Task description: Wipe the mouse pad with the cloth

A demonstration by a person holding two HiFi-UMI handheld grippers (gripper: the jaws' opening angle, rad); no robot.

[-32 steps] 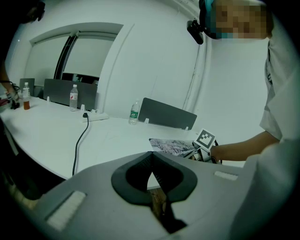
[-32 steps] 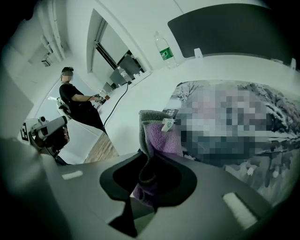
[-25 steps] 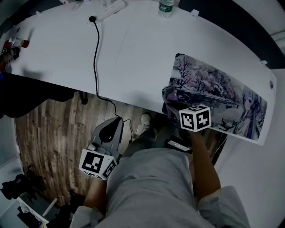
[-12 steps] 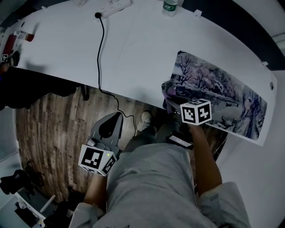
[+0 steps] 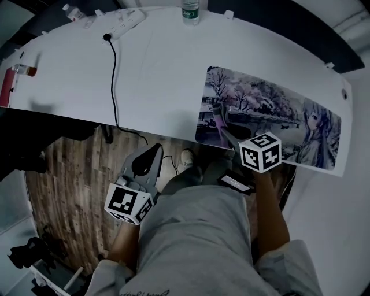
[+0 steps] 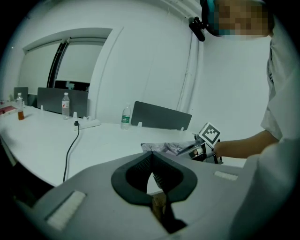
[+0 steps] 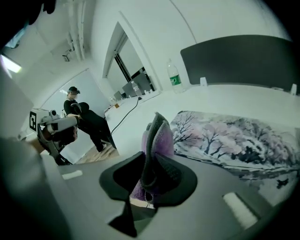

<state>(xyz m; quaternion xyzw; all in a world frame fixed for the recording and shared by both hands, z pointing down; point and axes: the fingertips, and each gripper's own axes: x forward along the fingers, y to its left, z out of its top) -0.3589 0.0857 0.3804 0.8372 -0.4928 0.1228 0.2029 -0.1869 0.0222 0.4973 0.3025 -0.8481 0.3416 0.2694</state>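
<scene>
The mouse pad [image 5: 272, 115], printed with trees and an anime figure, lies along the near right edge of the white table [image 5: 150, 69]. My right gripper [image 5: 221, 122] is shut on a purple cloth [image 5: 213, 115], which rests on the pad's near left part. In the right gripper view the cloth [image 7: 161, 138] stands pinched between the jaws of that gripper [image 7: 156, 125], with the pad [image 7: 234, 136] just beyond. My left gripper [image 5: 152, 152] hangs below the table edge over the floor, apart from the pad. Its jaws in the left gripper view [image 6: 152, 161] are shut with nothing in them.
A water bottle [image 5: 189, 10] stands at the table's far edge. A power strip [image 5: 118, 20] lies at the far left, and its black cable [image 5: 113, 75] runs down over the near edge. A red item [image 5: 7, 87] lies at the left. Wooden floor [image 5: 63, 173] shows below.
My right gripper has carried the cloth a little to the right, from the pad's near left corner further onto the pad. The left gripper has stayed about where it was.
</scene>
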